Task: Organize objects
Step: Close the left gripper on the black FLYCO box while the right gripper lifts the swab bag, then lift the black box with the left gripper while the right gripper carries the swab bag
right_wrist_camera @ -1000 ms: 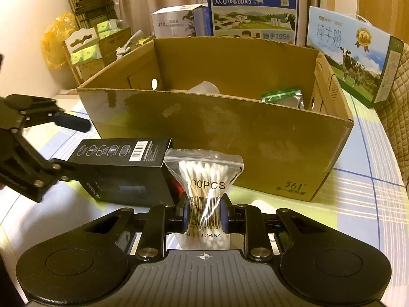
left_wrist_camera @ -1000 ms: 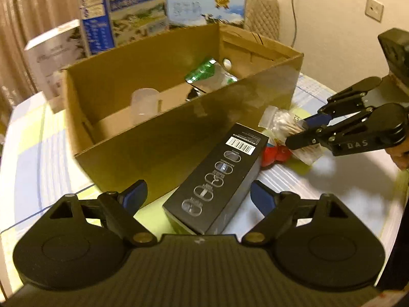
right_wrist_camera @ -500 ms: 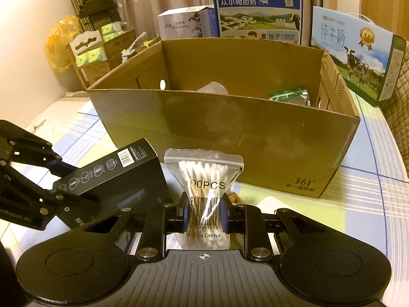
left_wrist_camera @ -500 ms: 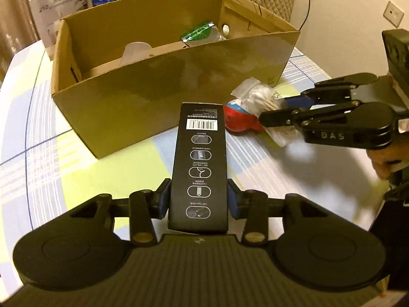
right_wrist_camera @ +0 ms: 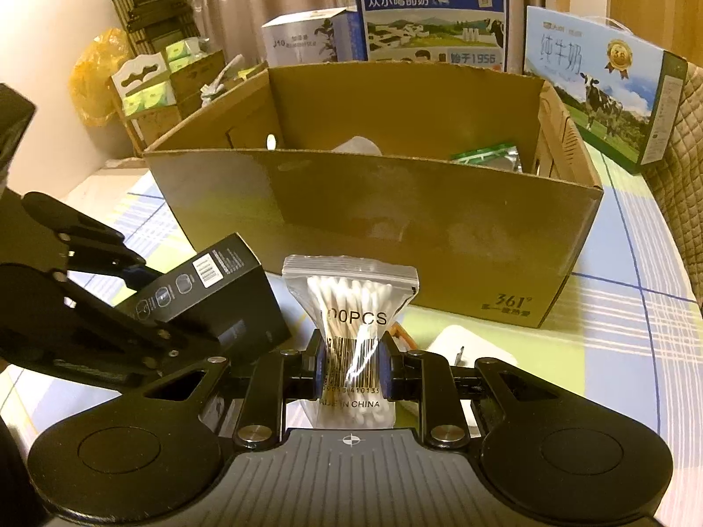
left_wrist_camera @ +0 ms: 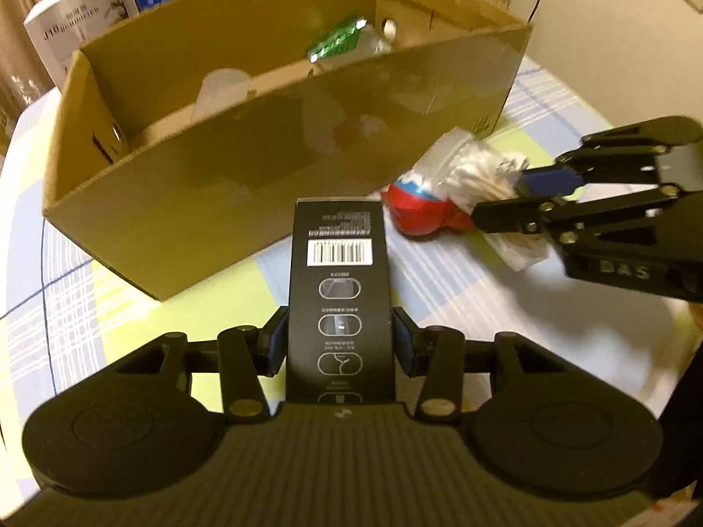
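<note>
My left gripper (left_wrist_camera: 339,342) is shut on a long black box (left_wrist_camera: 340,281) with a barcode label, held off the table in front of the open cardboard box (left_wrist_camera: 272,162). The black box also shows in the right wrist view (right_wrist_camera: 211,303). My right gripper (right_wrist_camera: 351,371) is shut on a clear bag of cotton swabs (right_wrist_camera: 351,307), also seen in the left wrist view (left_wrist_camera: 474,171), near the cardboard box (right_wrist_camera: 395,228). A red and blue toy (left_wrist_camera: 417,215) lies on the table beside the swab bag.
Inside the cardboard box lie a translucent cup (left_wrist_camera: 224,88) and a green and silver packet (left_wrist_camera: 347,39). Milk cartons (right_wrist_camera: 430,13) and a white box (right_wrist_camera: 303,39) stand behind it. A chair back (right_wrist_camera: 676,167) stands at the right. The checked tablecloth (right_wrist_camera: 615,333) surrounds the box.
My left gripper closed on the black box and lifted it, tilting it up toward the cardboard box. My right gripper kept hold of the swab bag and moved slightly nearer the box.
</note>
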`<state>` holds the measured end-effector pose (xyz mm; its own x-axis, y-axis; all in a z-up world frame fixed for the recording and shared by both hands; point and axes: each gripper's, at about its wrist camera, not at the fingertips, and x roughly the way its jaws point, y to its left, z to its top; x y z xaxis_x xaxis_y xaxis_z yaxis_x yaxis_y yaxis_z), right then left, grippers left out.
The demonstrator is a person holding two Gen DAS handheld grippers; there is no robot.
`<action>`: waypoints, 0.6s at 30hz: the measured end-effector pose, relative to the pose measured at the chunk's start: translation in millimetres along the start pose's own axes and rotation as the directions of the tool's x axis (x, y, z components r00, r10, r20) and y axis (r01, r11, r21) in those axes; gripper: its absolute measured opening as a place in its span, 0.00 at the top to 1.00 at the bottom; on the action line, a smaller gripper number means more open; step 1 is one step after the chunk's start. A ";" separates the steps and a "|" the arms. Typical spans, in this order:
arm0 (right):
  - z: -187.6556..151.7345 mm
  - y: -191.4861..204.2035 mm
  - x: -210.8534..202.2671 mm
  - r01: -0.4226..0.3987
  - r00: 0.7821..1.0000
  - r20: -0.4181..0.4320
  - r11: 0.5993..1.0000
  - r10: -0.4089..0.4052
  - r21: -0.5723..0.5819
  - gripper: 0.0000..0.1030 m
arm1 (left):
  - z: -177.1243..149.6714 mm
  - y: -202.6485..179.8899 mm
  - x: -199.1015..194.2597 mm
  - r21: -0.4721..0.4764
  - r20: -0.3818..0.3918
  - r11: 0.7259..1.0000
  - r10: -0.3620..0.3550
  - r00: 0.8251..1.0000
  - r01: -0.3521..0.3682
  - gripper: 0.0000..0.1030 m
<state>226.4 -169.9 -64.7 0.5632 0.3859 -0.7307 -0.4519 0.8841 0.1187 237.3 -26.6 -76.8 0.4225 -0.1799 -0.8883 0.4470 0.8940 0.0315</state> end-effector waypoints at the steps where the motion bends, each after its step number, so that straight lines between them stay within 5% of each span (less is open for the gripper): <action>1: -0.3 -0.1 0.7 0.002 1.000 -0.004 1.000 -0.002 0.002 0.80 | 0.4 -0.5 3.0 0.001 -0.013 1.000 0.004 1.000 -0.004 0.62; 18: -36.7 13.4 -25.2 0.014 1.000 -0.008 0.994 -0.013 0.104 0.81 | -38.2 -1.8 -46.7 -0.208 0.035 0.978 -0.008 0.999 0.015 0.63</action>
<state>180.8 -177.4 -69.4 0.5639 0.3719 -0.7373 -0.3695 0.9121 0.1775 186.6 -4.1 -52.9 0.4461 -0.2015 -0.8720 0.2792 0.9570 -0.0783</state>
